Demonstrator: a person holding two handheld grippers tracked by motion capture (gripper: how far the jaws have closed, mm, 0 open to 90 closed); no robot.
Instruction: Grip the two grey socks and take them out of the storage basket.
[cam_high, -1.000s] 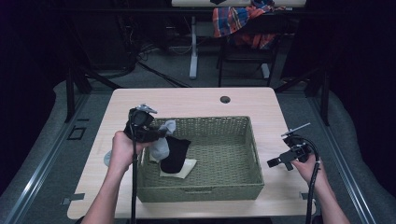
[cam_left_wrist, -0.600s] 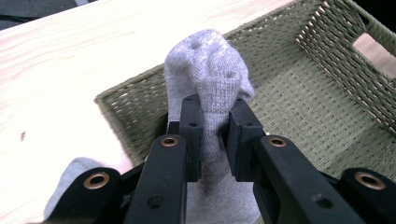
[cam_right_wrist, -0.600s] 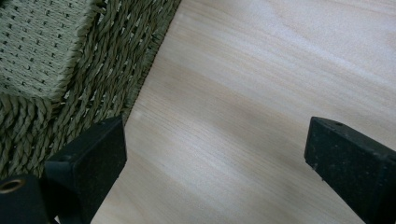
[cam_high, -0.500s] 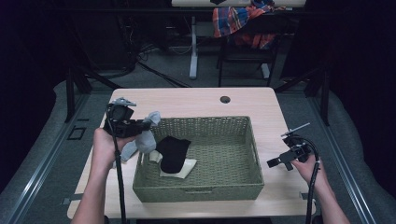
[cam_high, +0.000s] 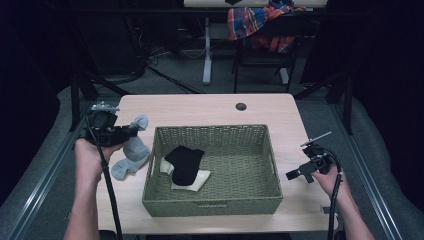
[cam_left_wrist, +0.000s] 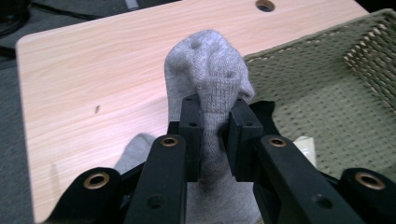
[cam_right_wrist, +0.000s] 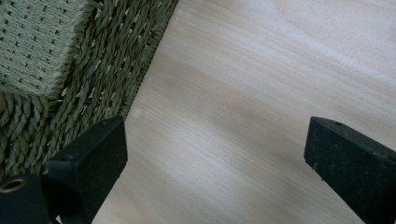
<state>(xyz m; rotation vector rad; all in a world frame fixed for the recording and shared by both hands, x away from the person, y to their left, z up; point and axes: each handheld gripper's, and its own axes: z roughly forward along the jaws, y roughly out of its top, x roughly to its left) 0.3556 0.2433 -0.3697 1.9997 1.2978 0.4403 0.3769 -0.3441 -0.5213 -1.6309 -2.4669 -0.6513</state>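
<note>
The left gripper has carried the soft grey knitted sock left, outside the green woven basket, jaws clamping it; the right gripper gapes wide, empty.

My left forearm comes in from the near edge at the left side, and the left hand holds the left gripper raised over the left end of the table, pointing right. In the left gripper view its jaws stand nearly together, pinching grey knit cloth between the pads. My right forearm enters at the near right corner, and the right hand holds the right gripper low, pointing left. In the right gripper view its two jaws are spread wide apart with nothing between them.
</note>
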